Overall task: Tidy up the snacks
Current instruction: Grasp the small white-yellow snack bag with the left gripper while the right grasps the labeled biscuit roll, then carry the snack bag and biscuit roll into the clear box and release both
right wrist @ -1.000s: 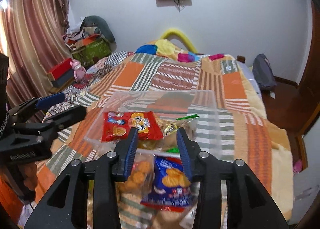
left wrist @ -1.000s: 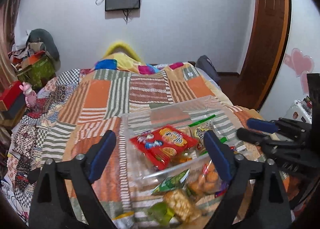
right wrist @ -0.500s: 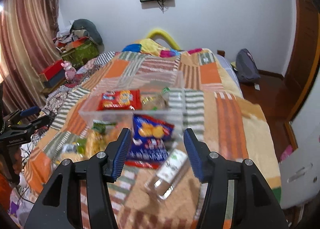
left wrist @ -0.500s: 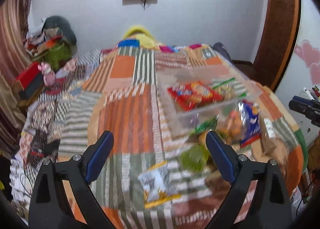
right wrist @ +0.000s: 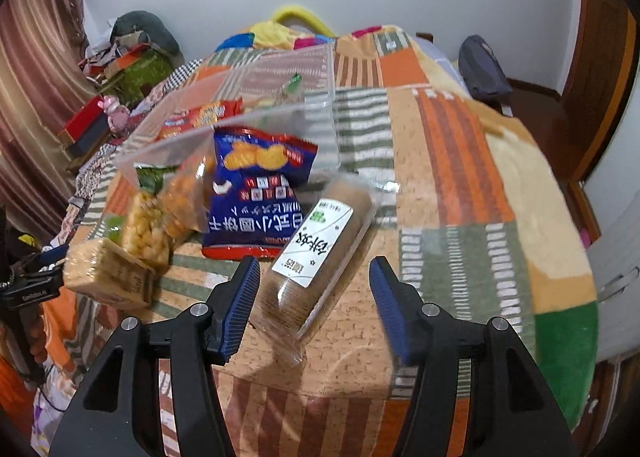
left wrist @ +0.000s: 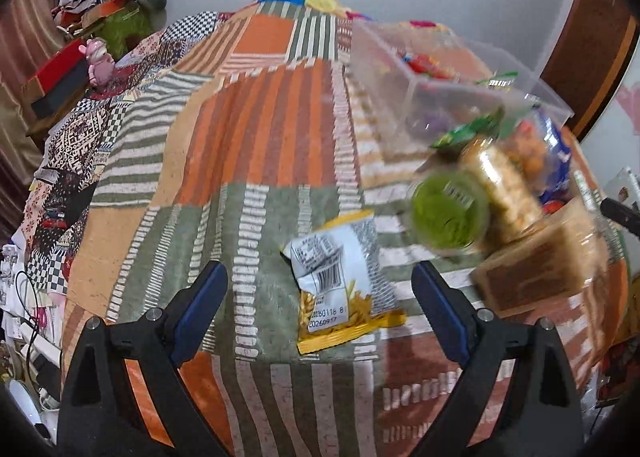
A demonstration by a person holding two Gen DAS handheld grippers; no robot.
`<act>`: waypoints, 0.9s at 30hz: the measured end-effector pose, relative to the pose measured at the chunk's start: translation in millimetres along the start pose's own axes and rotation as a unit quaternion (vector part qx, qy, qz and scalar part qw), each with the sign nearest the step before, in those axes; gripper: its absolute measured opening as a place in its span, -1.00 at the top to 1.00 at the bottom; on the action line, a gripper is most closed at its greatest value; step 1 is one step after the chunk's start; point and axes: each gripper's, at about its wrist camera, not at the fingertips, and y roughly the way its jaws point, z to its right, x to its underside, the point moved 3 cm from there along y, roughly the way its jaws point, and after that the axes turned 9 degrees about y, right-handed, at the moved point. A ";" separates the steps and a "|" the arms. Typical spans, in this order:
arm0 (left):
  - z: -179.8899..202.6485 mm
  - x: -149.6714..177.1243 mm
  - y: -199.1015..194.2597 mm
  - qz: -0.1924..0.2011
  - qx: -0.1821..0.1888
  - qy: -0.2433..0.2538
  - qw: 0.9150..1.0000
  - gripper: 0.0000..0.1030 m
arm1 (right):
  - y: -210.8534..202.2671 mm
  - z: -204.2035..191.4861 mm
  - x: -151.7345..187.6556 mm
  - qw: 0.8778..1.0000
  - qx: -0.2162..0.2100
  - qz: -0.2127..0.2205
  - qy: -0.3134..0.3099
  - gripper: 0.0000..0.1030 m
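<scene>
My left gripper point(left wrist: 320, 289) is open and empty, with a white and yellow snack packet point(left wrist: 344, 285) lying on the bedspread between its fingers. My right gripper point(right wrist: 314, 289) is open and empty around the near end of a brown biscuit roll with a white label point(right wrist: 316, 253). A clear plastic bin point(left wrist: 440, 77) holds a red snack packet point(right wrist: 200, 115). In front of the bin point(right wrist: 248, 97) lie a blue cracker bag point(right wrist: 256, 193), a yellow puffed-snack bag point(right wrist: 146, 225), a green cup point(left wrist: 448, 209) and a tan wafer block point(right wrist: 106, 273).
Everything lies on a patchwork bedspread point(left wrist: 248, 129). The bed's near edge drops off just below both grippers. Boxes, clothes and a pink toy point(left wrist: 98, 61) are piled at the left. A dark bag point(right wrist: 480, 69) sits on the floor by the wooden door at the right.
Both grippers have pulled back from the bin towards the near edge of the bed and tilted down. The right jaws have opened wider. The white packet and the biscuit roll came between the fingers.
</scene>
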 end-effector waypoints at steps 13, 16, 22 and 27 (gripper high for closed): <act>7.7 2.9 29.1 -0.013 0.011 0.005 1.000 -0.19 | 36.3 2.2 4.2 0.999 -0.014 -0.031 0.027 -0.03; 10.4 1.2 29.0 -0.010 0.011 0.014 1.000 -0.05 | 33.4 5.3 2.8 0.999 -0.004 -0.015 0.037 0.14; 8.5 -0.3 24.4 -0.009 0.022 0.009 1.000 0.08 | 22.6 14.8 8.4 0.999 -0.010 -0.009 0.042 0.34; 6.4 -7.4 10.8 0.007 0.020 -0.001 1.000 0.09 | 8.1 25.8 14.8 0.999 -0.006 -0.005 0.043 0.36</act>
